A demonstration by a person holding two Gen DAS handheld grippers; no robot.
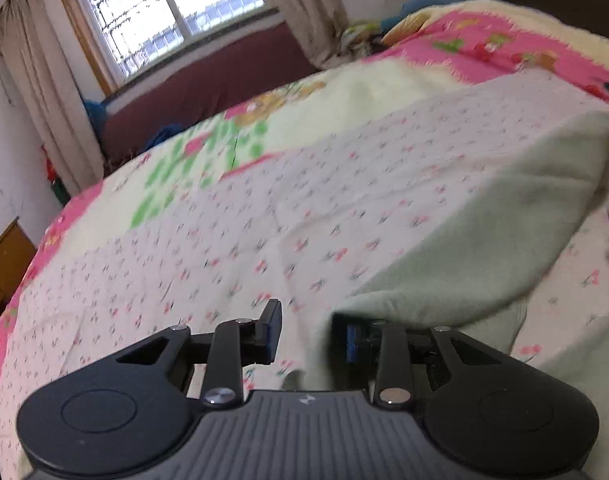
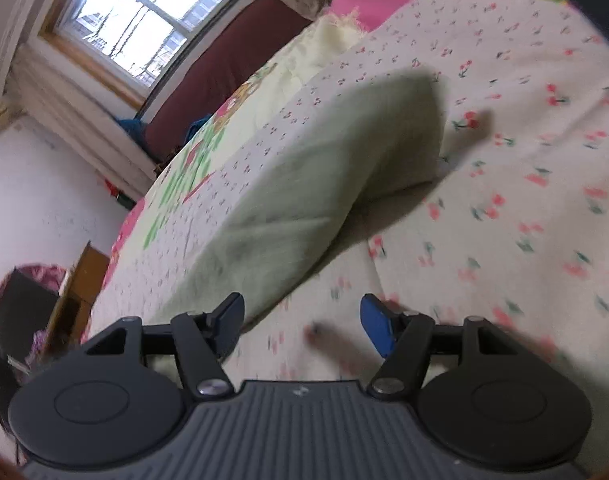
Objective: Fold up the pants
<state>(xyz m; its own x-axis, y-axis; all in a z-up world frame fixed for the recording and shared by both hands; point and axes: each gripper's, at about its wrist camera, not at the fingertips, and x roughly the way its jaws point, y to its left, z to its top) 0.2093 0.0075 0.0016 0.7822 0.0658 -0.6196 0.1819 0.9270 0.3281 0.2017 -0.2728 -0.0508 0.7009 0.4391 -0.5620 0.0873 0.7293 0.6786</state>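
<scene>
The pale green pants (image 1: 484, 232) lie folded on the cherry-print sheet and run from my left gripper away to the right. My left gripper (image 1: 310, 330) is open; the near end of the pants drapes over its right finger and partly hides it. In the right wrist view the pants (image 2: 324, 184) lie as a long folded strip ahead and to the left. My right gripper (image 2: 302, 322) is open and empty, just above the sheet, with its left finger (image 2: 228, 320) close beside the near end of the pants.
The cherry-print sheet (image 1: 224, 240) covers a bed with a pink and green floral blanket (image 1: 484, 40) behind it. A window (image 1: 164, 12) with curtains is beyond the bed. A wooden cabinet (image 2: 80, 280) stands at the bed's left edge.
</scene>
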